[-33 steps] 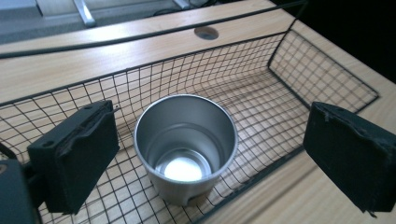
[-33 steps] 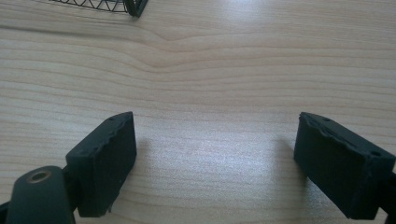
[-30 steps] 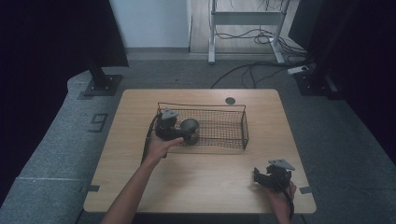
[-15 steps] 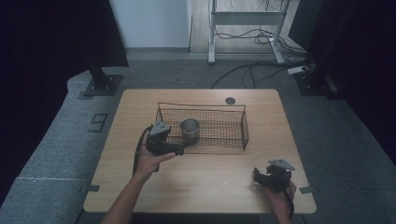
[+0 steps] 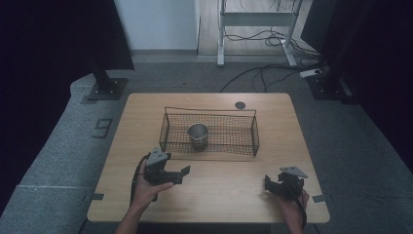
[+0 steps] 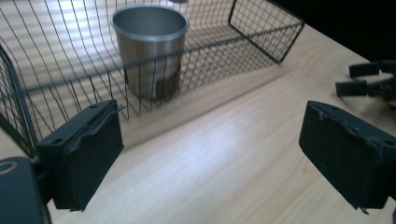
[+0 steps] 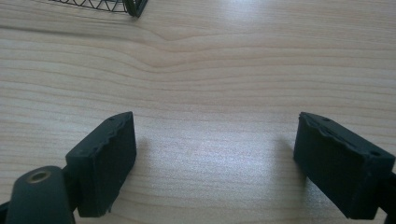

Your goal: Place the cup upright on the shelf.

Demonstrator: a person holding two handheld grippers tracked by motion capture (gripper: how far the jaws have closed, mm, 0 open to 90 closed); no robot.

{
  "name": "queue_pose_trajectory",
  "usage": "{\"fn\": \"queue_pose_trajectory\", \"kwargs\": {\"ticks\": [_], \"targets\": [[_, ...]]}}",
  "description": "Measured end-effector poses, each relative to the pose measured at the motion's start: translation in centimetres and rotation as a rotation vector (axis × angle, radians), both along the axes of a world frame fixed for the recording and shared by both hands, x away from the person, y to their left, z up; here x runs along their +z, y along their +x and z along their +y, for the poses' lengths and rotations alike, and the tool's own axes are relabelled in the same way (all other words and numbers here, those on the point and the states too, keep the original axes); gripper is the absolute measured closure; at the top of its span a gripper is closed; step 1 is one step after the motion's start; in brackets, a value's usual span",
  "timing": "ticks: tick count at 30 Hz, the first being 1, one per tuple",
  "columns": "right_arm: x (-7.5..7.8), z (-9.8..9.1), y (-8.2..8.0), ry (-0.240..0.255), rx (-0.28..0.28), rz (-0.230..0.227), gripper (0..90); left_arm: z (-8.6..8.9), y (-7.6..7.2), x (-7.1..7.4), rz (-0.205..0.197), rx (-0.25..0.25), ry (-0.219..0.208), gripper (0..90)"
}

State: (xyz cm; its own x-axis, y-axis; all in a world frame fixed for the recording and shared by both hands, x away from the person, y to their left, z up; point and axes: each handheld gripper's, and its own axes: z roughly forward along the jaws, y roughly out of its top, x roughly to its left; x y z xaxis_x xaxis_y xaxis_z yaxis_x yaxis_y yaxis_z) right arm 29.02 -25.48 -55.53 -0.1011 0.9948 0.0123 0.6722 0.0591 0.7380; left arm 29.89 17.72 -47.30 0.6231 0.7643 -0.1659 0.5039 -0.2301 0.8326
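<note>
Steel cup (image 5: 197, 136) sits upright inside the wire basket (image 5: 246, 141), toward its left half, and we can see it's standing free with nothing gripping it. In the left gripper view that same cup (image 6: 149, 49) shows behind the basket's (image 6: 266, 28) near mesh wall, open mouth up. We've got the left gripper (image 5: 176, 174) low over the wooden table (image 5: 234, 195), just in front of the basket's near-left corner, jaws spread wide and empty. Over on the near right, the right gripper (image 5: 269, 184) rests in the person's hand, well apart from the basket; its own view confirms jaws parted over bare wood, holding nothing.
</note>
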Motion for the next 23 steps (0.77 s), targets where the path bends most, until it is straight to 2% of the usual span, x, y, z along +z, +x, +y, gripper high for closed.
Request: {"fn": "queue_pose_trajectory", "kwargs": {"ticks": [3, 4, 8, 10, 12, 16, 19, 23], "targets": [[0.0, 0.0, 0.0, 0.0, 0.0, 0.0, 13.1, 0.3, -0.6, -0.6, 0.009, 0.002, -0.001, 6.3], [0.0, 0.0, 0.0, -0.002, 0.001, -0.001, 13.1, 0.5, -1.1, -1.4, 0.018, 0.005, 0.001, 6.3], [0.0, 0.0, 0.0, -0.001, 0.0, -0.001, 13.2, 0.8, -1.5, -2.4, 0.037, 0.01, -0.012, 6.6], [0.0, 0.0, 0.0, -0.001, 0.0, -0.001, 13.2, 0.7, -1.6, -3.0, 0.056, 0.001, 0.008, 6.9], [0.0, 0.0, 0.0, -0.001, 0.0, -0.001, 13.2, 0.8, -1.7, -3.7, 0.06, 0.021, 0.013, 7.4], [0.0, 0.0, 0.0, 0.0, 0.0, 0.0, 13.2, 0.9, -1.7, -4.1, 0.074, 0.024, -0.002, 7.4], [0.0, 0.0, 0.0, 0.001, 0.001, 0.0, 13.1, 1.1, -1.8, -4.2, 0.068, 0.033, -0.008, 7.3], [0.0, 0.0, 0.0, 0.001, 0.002, 0.0, 13.1, 1.1, -1.9, -4.4, 0.068, 0.038, 0.001, 7.3]]}}
